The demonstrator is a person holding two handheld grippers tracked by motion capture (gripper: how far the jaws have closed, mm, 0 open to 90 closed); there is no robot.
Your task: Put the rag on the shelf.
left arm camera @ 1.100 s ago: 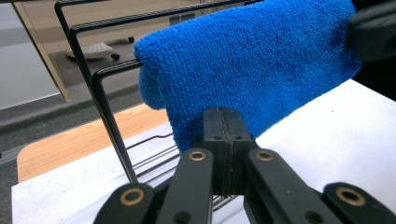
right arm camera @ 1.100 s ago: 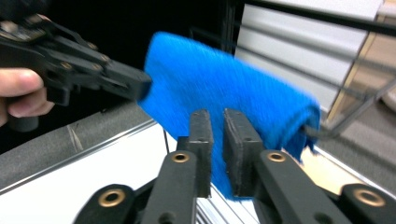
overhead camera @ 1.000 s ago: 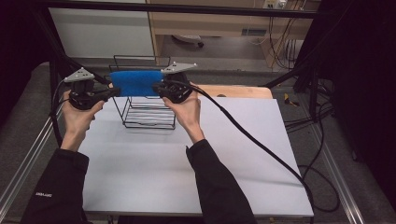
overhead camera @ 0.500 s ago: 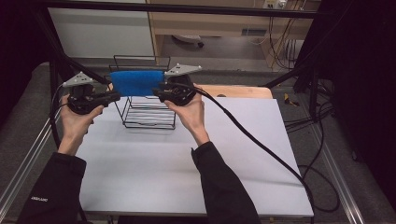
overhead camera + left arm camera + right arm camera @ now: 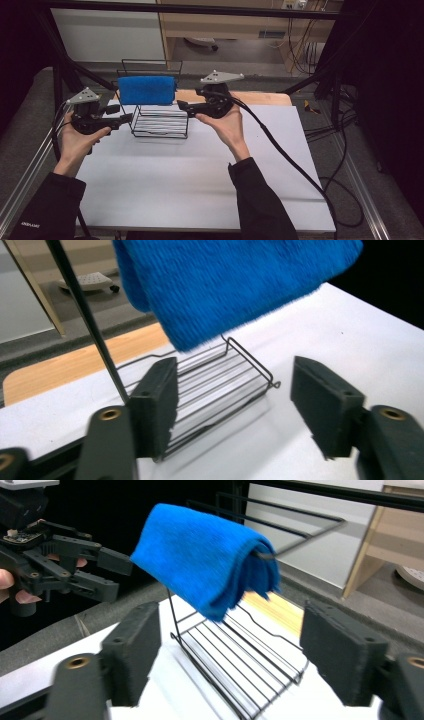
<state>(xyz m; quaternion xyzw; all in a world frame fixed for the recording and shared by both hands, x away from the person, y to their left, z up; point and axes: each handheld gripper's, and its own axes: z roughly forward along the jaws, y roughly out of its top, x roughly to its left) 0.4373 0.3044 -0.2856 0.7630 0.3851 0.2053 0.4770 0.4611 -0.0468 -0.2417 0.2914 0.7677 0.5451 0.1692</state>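
- Blue fluffy folded cloth (image 5: pixel 146 90), in the high view, hangs over the top bar of the black wire rack (image 5: pixel 159 125), which stands near the far edge of the white worktop (image 5: pixel 200 180), toward its far-left corner. A second ago both grippers pressed against the cloth's ends; now each stands off to its own side, apart from it.
- Same view: the left hand-held gripper (image 5: pixel 127 118) sits just beside the rack's left side and the right hand-held gripper (image 5: pixel 181 104) just beside its right side, neither touching the cloth.
- Left gripper view: the jaws have just been opening and stand well apart with nothing between them; the cloth (image 5: pixel 235 285) hangs ahead and above, and the rack's wire tray (image 5: pixel 220 385) lies beyond.
- Right gripper view: these jaws too have just been opening and are empty; the cloth (image 5: pixel 205 570) is draped over the bar, both halves hanging down, with the left hand-held gripper (image 5: pixel 112 575) beyond it.
- Judgement: the cloth has been released and stays put unaided, so the hanging looks finished, and the grippers only need to draw clear.
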